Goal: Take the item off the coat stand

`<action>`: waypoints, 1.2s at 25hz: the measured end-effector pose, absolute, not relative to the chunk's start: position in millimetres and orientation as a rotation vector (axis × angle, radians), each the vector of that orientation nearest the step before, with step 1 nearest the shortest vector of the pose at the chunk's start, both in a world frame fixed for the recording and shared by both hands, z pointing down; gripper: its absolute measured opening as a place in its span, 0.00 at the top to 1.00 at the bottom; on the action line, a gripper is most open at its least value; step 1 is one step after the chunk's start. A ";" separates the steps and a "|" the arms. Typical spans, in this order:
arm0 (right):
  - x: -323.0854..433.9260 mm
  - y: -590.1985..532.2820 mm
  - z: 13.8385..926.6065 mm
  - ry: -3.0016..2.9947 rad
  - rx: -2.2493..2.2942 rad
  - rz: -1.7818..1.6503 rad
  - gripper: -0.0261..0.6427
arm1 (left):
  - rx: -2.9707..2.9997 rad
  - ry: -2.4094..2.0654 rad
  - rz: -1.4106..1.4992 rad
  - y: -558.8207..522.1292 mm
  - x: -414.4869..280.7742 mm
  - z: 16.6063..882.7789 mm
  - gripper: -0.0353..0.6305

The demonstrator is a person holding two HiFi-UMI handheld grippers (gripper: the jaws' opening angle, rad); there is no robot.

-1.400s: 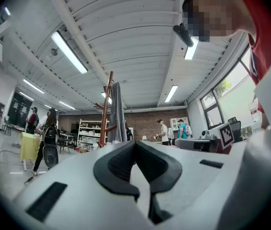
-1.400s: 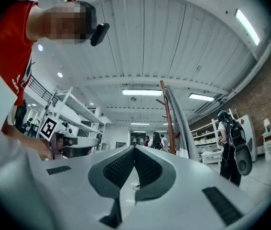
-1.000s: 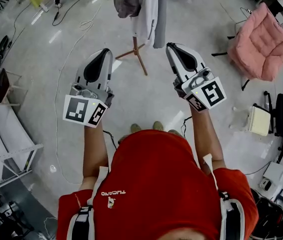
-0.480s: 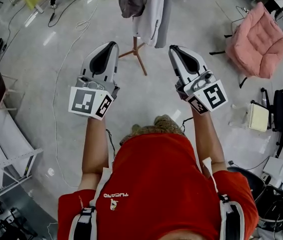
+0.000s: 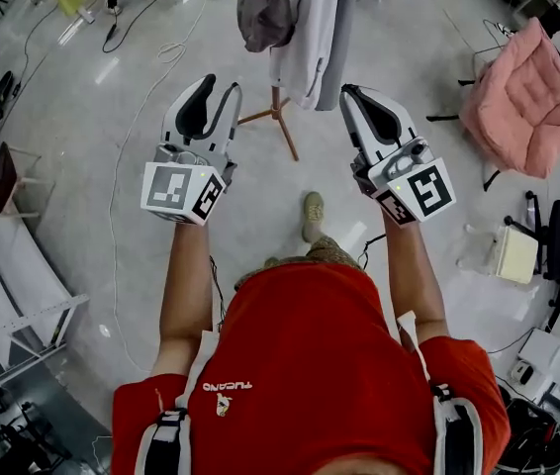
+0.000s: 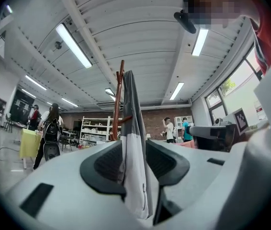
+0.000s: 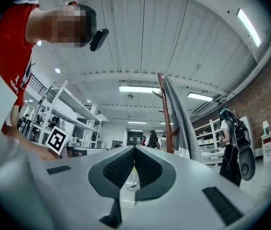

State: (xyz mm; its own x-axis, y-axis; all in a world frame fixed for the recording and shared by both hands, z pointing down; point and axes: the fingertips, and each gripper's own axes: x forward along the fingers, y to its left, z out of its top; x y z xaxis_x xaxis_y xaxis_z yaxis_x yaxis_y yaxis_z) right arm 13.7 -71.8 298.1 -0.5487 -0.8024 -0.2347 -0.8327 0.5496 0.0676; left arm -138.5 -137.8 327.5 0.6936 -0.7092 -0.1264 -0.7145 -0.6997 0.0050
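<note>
Left gripper (image 5: 223, 85) advanced toward garment (image 5: 305, 38), jaws opening, seemingly empty | right gripper (image 5: 348, 91) closed, empty

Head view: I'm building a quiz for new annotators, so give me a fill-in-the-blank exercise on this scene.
1. The padded chair is ___.
2. The person's shirt is ___.
3. The right gripper has its jaws ___.
4. Beside the cap, a long garment hangs on the coat ___.
Missing words: pink; red; shut; stand.
</note>
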 end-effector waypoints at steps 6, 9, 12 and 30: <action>46.7 -132.8 291.6 2.632 -1.330 0.295 0.93 | -2.829 1.280 0.094 -212.2 -106.5 348.7 0.63; 66.8 -160.4 293.9 2.645 -1.301 0.275 0.92 | -2.813 1.345 0.024 -250.1 -92.0 364.6 0.60; 85.7 -184.2 298.4 2.662 -1.273 0.254 0.93 | -2.792 1.407 -0.047 -283.8 -78.9 380.5 0.56; 108.5 -246.9 316.7 2.714 -1.269 0.162 0.93 | -2.822 1.498 -0.214 -386.0 -58.9 443.1 0.75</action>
